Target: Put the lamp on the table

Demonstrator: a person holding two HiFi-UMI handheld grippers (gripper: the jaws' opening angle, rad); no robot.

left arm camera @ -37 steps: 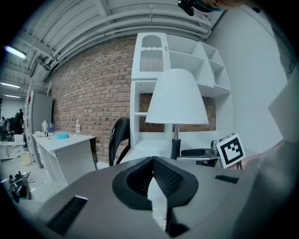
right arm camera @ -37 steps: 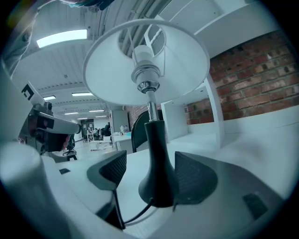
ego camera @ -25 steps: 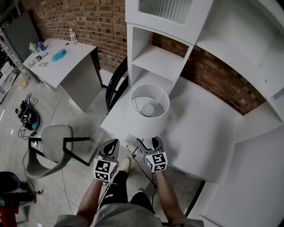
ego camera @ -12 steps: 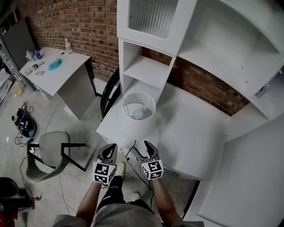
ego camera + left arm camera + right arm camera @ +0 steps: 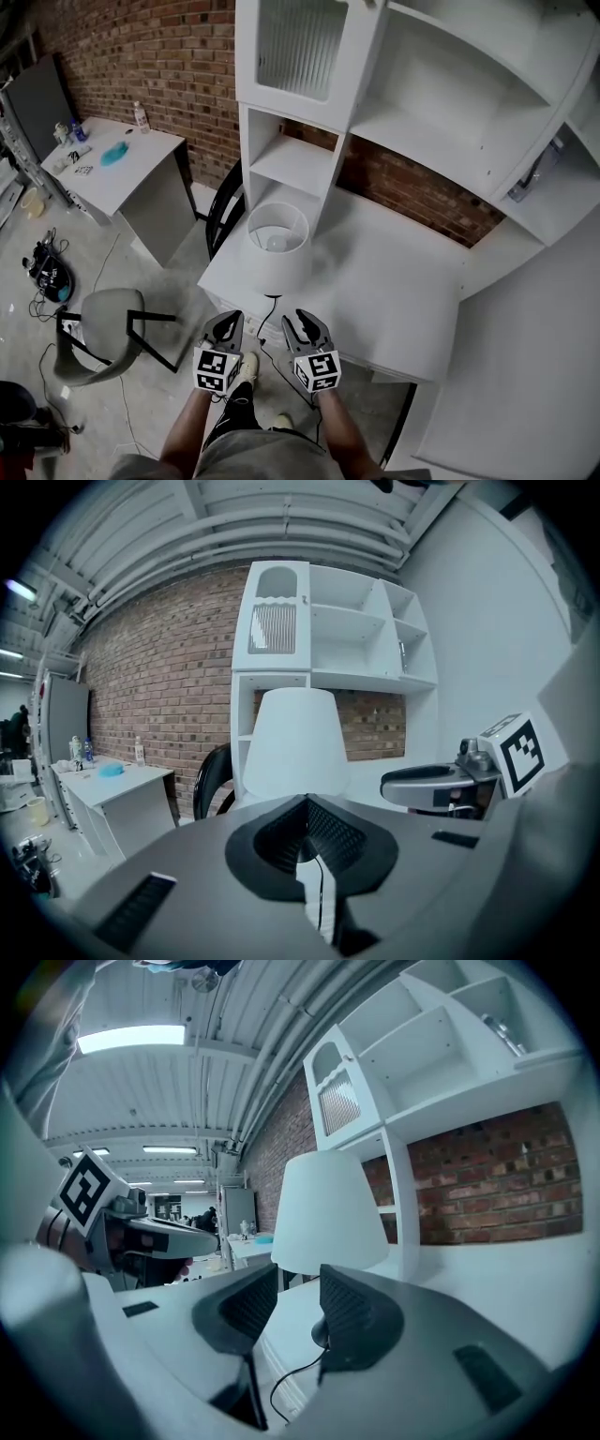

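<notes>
The lamp (image 5: 277,246) is standing upright on the table (image 5: 394,300) near its front-left corner, with its long axis vertical and the shade opening pointing up. The left gripper (image 5: 226,322) is holding its jaws closed on nothing. The right gripper (image 5: 303,322) jaws have just been closing and are standing partly apart, empty, both clear of the lamp.

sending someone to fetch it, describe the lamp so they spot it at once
A tall white shelf unit stands against the red brick wall, a white desk at its foot. The white lamp stands at the desk's left end, by the unit's left column. Only it has a tapered shade, open-topped over a round bulb, and a black cord.
</notes>
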